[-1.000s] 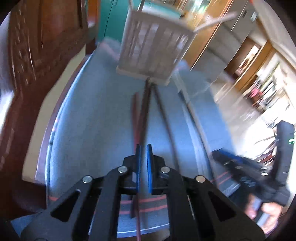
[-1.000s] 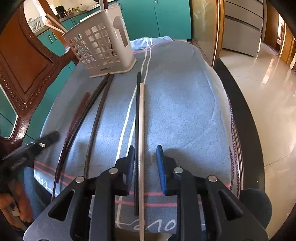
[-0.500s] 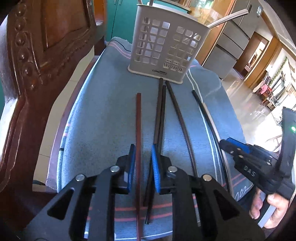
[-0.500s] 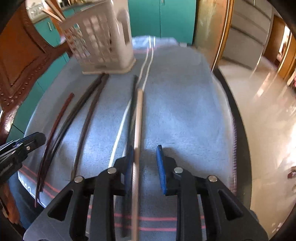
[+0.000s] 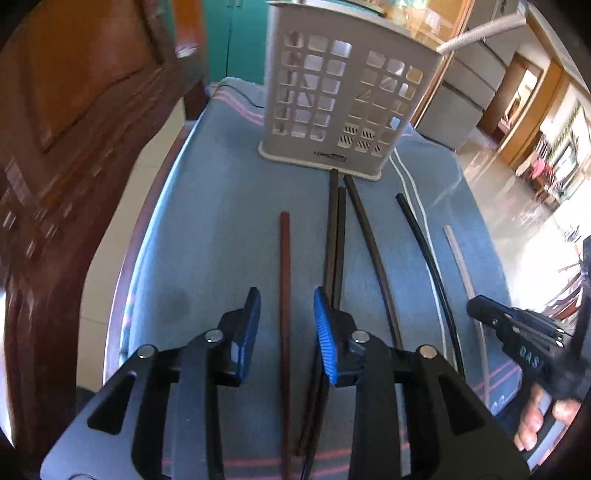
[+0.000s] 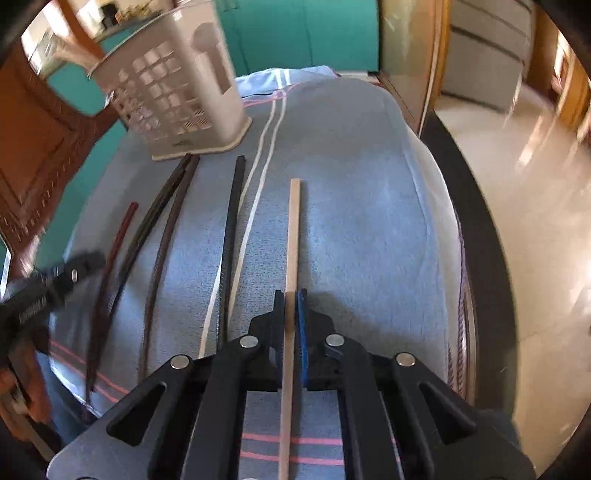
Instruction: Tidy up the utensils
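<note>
Several chopsticks lie lengthwise on a blue towel (image 5: 207, 229) in front of a white slotted utensil holder (image 5: 343, 103), which also shows in the right wrist view (image 6: 177, 99). My left gripper (image 5: 286, 306) is open, its jaws on either side of a reddish-brown chopstick (image 5: 285, 251) that lies on the towel. My right gripper (image 6: 291, 299) is shut on a light wooden chopstick (image 6: 293, 229), held slightly off the towel, pointing toward the holder. Dark chopsticks (image 6: 231, 214) lie to its left. The right gripper also shows in the left wrist view (image 5: 517, 332).
A carved wooden chair back (image 5: 74, 110) stands at the left of the table. Teal cabinets (image 6: 303, 33) are behind the holder. The table's dark edge (image 6: 476, 221) runs along the right, with shiny floor (image 6: 535, 177) beyond. A light utensil handle (image 5: 480, 33) sticks out of the holder.
My left gripper has opened wider around the reddish-brown chopstick. My right gripper has shut on the light wooden chopstick and shifted it to the right, away from the black one.
</note>
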`<act>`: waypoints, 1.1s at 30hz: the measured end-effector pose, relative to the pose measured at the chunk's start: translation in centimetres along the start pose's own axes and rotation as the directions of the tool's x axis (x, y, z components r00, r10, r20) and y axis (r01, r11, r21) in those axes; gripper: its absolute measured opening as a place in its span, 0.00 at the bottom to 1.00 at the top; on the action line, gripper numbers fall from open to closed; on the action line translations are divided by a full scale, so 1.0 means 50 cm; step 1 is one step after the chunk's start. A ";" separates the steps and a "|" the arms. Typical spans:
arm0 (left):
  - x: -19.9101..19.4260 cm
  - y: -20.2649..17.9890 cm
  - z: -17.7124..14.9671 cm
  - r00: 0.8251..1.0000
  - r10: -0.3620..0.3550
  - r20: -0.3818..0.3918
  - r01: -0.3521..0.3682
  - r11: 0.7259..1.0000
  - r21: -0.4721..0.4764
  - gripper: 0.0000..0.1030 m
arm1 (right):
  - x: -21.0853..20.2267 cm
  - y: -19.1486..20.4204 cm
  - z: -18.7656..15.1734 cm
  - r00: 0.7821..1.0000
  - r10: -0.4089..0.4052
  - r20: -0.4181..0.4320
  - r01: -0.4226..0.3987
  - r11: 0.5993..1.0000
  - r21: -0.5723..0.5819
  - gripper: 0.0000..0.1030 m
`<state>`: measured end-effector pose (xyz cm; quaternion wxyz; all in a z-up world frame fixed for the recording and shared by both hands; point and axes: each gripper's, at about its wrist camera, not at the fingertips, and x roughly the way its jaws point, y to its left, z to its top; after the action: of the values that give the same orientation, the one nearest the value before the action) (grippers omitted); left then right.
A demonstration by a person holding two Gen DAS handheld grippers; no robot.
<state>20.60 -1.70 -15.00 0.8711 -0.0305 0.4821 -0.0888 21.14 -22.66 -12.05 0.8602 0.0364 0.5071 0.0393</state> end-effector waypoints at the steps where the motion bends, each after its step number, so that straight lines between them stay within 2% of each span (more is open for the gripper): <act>1: 0.003 -0.005 0.003 1.000 0.009 -0.005 -0.009 1.000 0.006 0.30 | 0.006 0.008 0.008 1.000 -0.017 -0.001 0.017 1.000 -0.022 0.08; 6: 0.032 -0.009 0.022 0.997 0.049 -0.064 -0.048 0.999 0.013 0.30 | 0.036 0.039 0.045 0.996 -0.086 0.000 0.085 0.990 -0.115 0.21; 13: 0.042 -0.007 0.017 0.994 0.058 -0.092 -0.054 0.998 0.044 0.30 | 0.063 0.044 0.081 0.994 -0.112 -0.018 0.109 0.987 -0.122 0.22; 20: 0.050 -0.028 0.019 0.990 0.084 -0.118 -0.072 0.992 0.102 0.33 | 0.060 0.054 0.075 0.988 -0.153 -0.027 0.148 0.979 -0.138 0.22; 24: 0.064 -0.041 0.037 0.983 0.111 -0.149 -0.093 0.988 0.126 0.46 | 0.063 0.066 0.075 0.982 -0.182 -0.041 0.172 0.969 -0.176 0.22; 26: 0.070 -0.039 0.049 0.982 0.100 -0.157 -0.085 0.991 0.103 0.47 | 0.064 0.066 0.075 0.985 -0.165 -0.048 0.155 0.974 -0.167 0.20; 27: 0.071 -0.039 0.050 0.982 0.101 -0.159 -0.086 0.991 0.102 0.47 | 0.065 0.063 0.077 0.987 -0.153 -0.052 0.143 0.977 -0.161 0.16; 30: 0.072 -0.045 0.053 0.984 0.098 -0.150 -0.083 0.991 0.102 0.39 | 0.063 0.059 0.075 0.992 -0.109 -0.057 0.099 0.984 -0.149 0.07; 31: 0.071 -0.048 0.053 0.985 0.094 -0.144 -0.079 0.991 0.105 0.31 | 0.058 0.059 0.072 0.994 -0.096 -0.050 0.088 0.985 -0.146 0.06; 32: 0.069 -0.049 0.052 0.986 0.089 -0.141 -0.074 0.991 0.108 0.19 | 0.052 0.057 0.069 0.996 -0.069 -0.047 0.062 0.988 -0.139 0.06; 33: 0.070 -0.054 0.052 0.986 0.084 -0.141 -0.069 0.992 0.108 0.12 | 0.045 0.054 0.068 0.999 -0.035 -0.038 0.030 0.992 -0.125 0.06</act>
<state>24.29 -5.06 -16.13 0.8369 0.0394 0.5397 -0.0818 25.11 -19.84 -12.10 0.8511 -0.0264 0.5212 0.0578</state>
